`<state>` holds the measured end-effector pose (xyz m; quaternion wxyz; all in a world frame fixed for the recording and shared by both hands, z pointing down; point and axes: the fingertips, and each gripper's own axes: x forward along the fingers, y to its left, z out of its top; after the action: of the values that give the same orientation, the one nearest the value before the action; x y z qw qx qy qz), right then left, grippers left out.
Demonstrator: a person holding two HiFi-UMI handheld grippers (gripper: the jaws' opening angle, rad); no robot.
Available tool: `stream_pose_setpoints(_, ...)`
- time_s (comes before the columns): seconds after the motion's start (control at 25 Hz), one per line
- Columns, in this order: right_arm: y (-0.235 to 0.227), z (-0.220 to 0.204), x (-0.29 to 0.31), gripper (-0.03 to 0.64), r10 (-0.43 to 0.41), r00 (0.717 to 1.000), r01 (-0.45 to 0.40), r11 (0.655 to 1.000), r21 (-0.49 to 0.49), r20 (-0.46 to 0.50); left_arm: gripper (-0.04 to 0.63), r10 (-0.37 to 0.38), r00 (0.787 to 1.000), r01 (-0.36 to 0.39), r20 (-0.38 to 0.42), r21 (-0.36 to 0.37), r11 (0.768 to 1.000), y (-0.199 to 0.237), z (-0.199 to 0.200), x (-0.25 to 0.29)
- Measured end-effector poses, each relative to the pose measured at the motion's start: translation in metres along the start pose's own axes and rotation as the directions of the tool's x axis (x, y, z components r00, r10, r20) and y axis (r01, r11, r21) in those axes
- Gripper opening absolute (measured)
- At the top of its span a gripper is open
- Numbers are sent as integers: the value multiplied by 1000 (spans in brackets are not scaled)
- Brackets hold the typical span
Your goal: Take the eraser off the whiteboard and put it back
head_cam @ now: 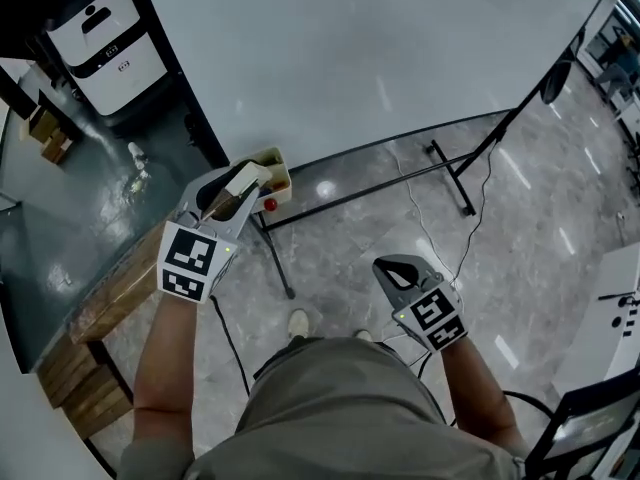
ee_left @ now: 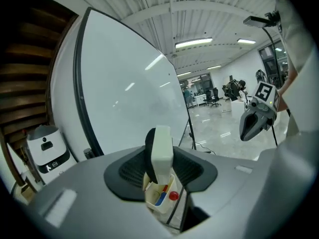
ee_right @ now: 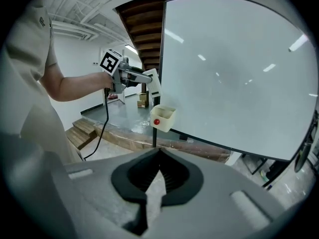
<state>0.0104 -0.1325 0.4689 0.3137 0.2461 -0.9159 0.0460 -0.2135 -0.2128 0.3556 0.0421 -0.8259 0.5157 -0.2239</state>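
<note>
Cream plastic formed the body of the eraser (ee_left: 162,151), with a black felt layer along its left face in the left gripper view. The eraser stood upright between the pads of the left tongs (ee_left: 161,169), which were clamped on its two broad faces. Its upper end projected past the pad tips.

Directly below the eraser sat a cream holder box (ee_right: 164,121) fixed at the lower left corner of the whiteboard (head_cam: 380,58). The left gripper view showed a blue pen and a red pen inside the box. A red round knob (ee_right: 156,122) was on its front wall. In the right gripper view, left of centre, the eraser hung just above the box rim with a narrow gap between them, and it was apart from the board surface.

In the head view the left tongs sat at centre left, pointing toward the upper right of the frame, with the eraser overlapping the box. The right tongs (ee_right: 159,156) sat lower, right of centre, well apart from the eraser. Their jaws were pressed together with nothing between them.

The whiteboard filled the upper part of the head view. Its black stand legs rested on a grey marbled floor (head_cam: 540,228). A white machine (head_cam: 105,38) stood at the upper left.
</note>
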Motion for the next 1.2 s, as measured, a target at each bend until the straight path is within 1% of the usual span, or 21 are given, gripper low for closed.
stream_pose_setpoints(0.24, -14, -9, -9, 2, 70, 997, -69, 997, -32, 19, 161, 103, 995, -102, 8, -14, 995, -19, 21, -42)
stream_pose_setpoints(0.4, -18, -12, -12, 2, 121, 992, -119, 991, -62, 31, 160, 169, 986, -169, 3, -13, 986, -33, 31, -65)
stream_pose_setpoints(0.56, -17, -17, -14, 2, 174, 984, -170, 982, -88, 37, 160, 216, 976, -216, -17, -20, 976, -46, 36, -80)
stream_pose_setpoints(0.72, -16, -19, -14, 2, 211, 977, -206, 972, -110, 39, 161, 223, 975, -223, -14, -44, 974, -56, 40, -86)
stream_pose_setpoints(0.88, -16, -18, -16, 2, 232, 972, -225, 967, -123, 40, 161, 229, 973, -229, -24, -29, 973, -59, 43, -88)
stream_pose_setpoints(1.04, -18, -17, -14, 2, 224, 973, -217, 969, -121, 48, 161, 208, 978, -209, -22, -17, 978, -57, 43, -83)
stream_pose_setpoints(1.2, -25, -16, -14, 2, 195, 980, -188, 976, -107, 50, 161, 174, 985, -174, -20, 3, 985, -48, 44, -71)
